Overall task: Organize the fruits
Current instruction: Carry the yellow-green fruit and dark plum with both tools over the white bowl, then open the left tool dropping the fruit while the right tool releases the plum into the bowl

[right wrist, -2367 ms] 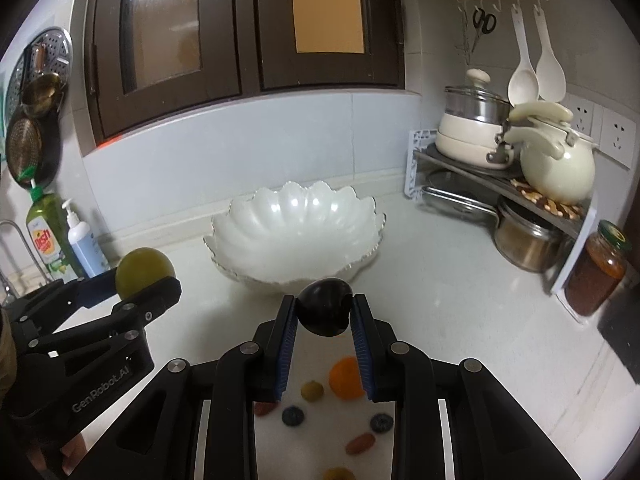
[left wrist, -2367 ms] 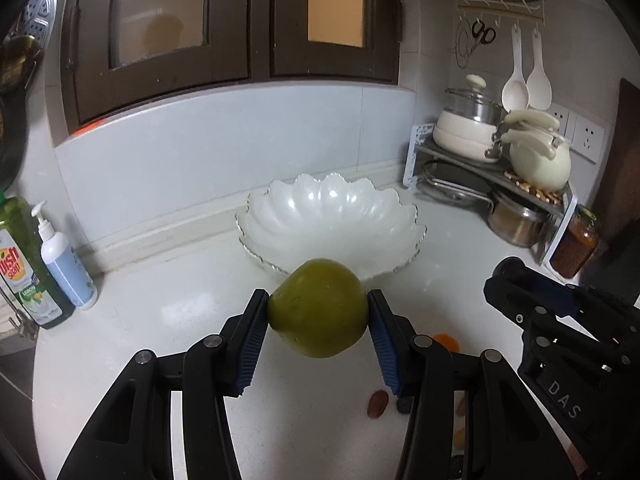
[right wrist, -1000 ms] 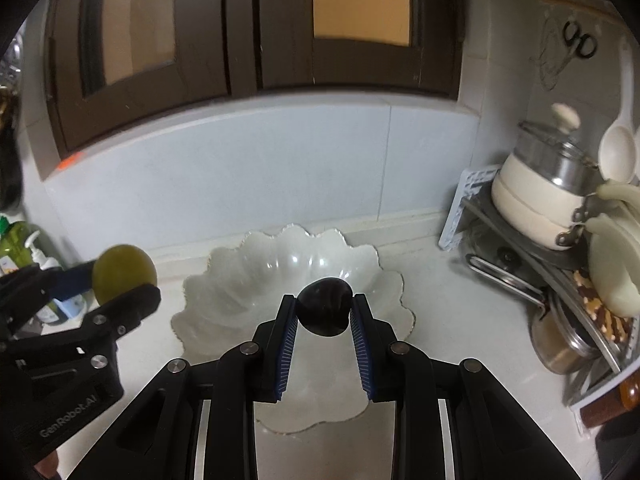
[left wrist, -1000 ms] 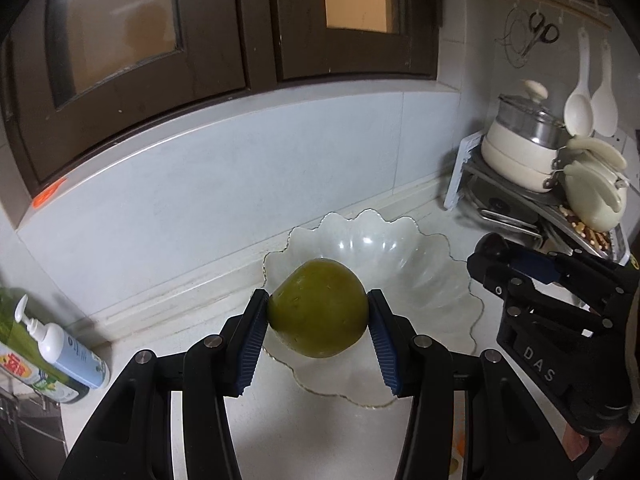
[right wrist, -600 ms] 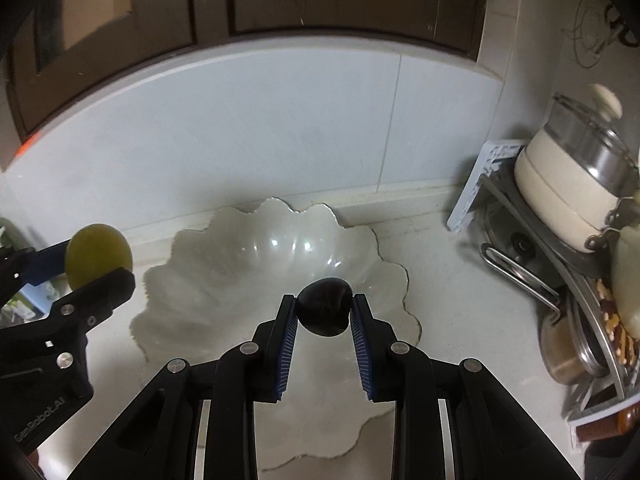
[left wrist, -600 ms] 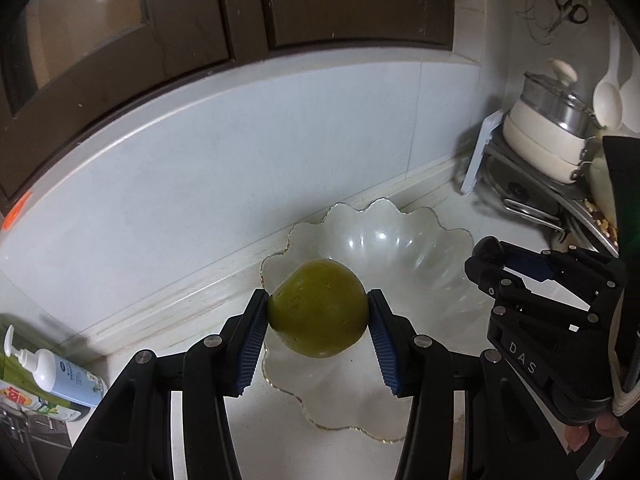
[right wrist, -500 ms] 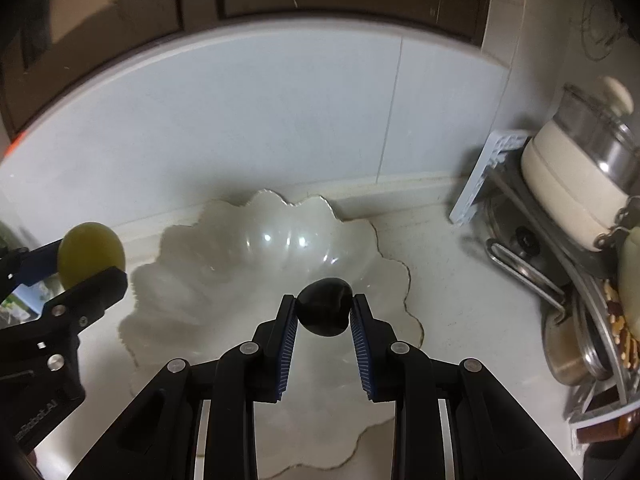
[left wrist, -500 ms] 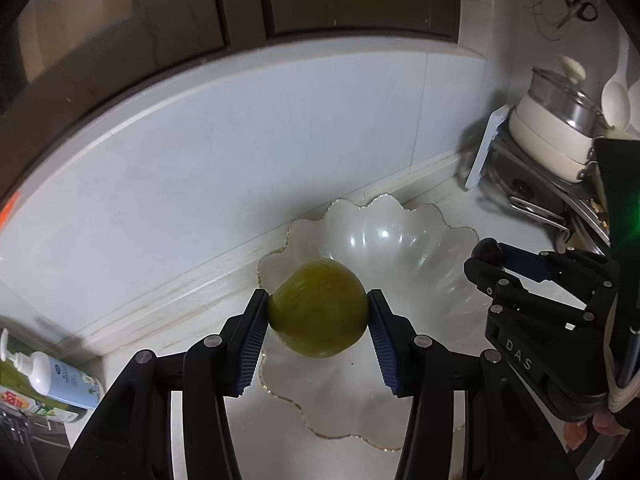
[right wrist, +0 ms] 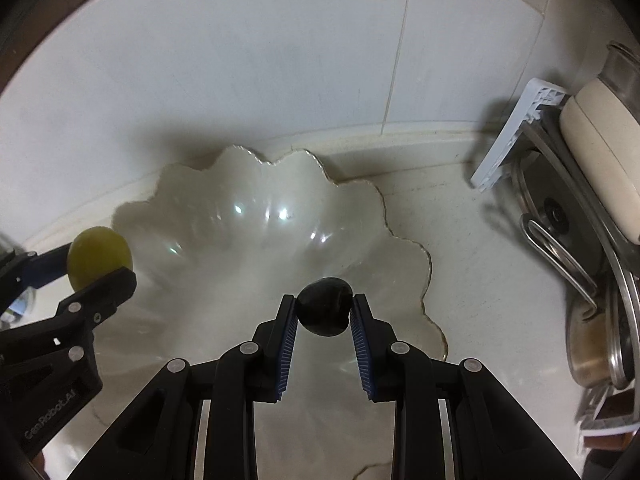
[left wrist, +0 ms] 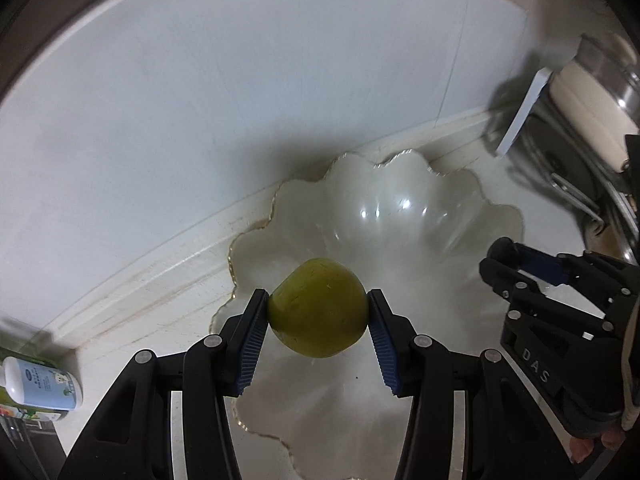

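Fruits are held over a white bowl with a wavy, gold-edged rim; its glossy inside holds nothing visible. In the lower middle of the left wrist view, the left gripper clamps a smooth, round green fruit between its ribbed blue pads. In the lower middle of the right wrist view, the right gripper pinches a small dark, almost black fruit. The bowl stands on a pale countertop against a white wall. A rack with pots fills the right edge.
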Motion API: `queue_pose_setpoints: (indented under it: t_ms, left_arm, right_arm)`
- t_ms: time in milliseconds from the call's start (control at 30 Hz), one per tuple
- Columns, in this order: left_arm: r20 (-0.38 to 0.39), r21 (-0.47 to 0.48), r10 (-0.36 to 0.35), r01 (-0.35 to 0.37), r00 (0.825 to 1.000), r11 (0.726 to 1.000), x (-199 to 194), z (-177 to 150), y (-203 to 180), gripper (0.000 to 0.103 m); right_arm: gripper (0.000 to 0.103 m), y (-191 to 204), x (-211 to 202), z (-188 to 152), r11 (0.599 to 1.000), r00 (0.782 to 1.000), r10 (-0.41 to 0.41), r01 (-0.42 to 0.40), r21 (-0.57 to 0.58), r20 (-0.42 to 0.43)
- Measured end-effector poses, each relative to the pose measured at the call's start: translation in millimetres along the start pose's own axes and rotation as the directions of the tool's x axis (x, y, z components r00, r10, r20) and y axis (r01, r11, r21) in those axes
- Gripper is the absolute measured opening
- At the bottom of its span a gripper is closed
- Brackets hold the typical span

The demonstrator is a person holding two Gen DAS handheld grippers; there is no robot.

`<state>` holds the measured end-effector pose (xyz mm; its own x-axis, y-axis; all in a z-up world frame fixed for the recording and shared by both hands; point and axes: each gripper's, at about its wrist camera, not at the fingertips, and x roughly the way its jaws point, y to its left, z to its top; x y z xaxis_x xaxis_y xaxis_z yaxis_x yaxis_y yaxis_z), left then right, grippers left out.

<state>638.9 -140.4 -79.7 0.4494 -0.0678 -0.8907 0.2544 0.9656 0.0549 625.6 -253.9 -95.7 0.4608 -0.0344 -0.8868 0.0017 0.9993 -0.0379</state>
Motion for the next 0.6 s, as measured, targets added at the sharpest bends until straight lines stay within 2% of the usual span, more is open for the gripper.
queue_pose_setpoints:
  t_ms: [333,600]
  left_arm:
    - [-0.078,0.014,0.009,-0.008,0.997,1.000,37,0,-7,0.049]
    - [-0.100,0.024,0.015,-0.013,0.995,1.000,46,-1,-11,0.049]
  right_arm:
    - [0.029,-5,31,2,1.000,0.997,-0.002,0.001,-0.008,-0.077]
    - [0.029,-6,44,-3,1.000,0.993,0.006,-0.007,-0.003,-0.115]
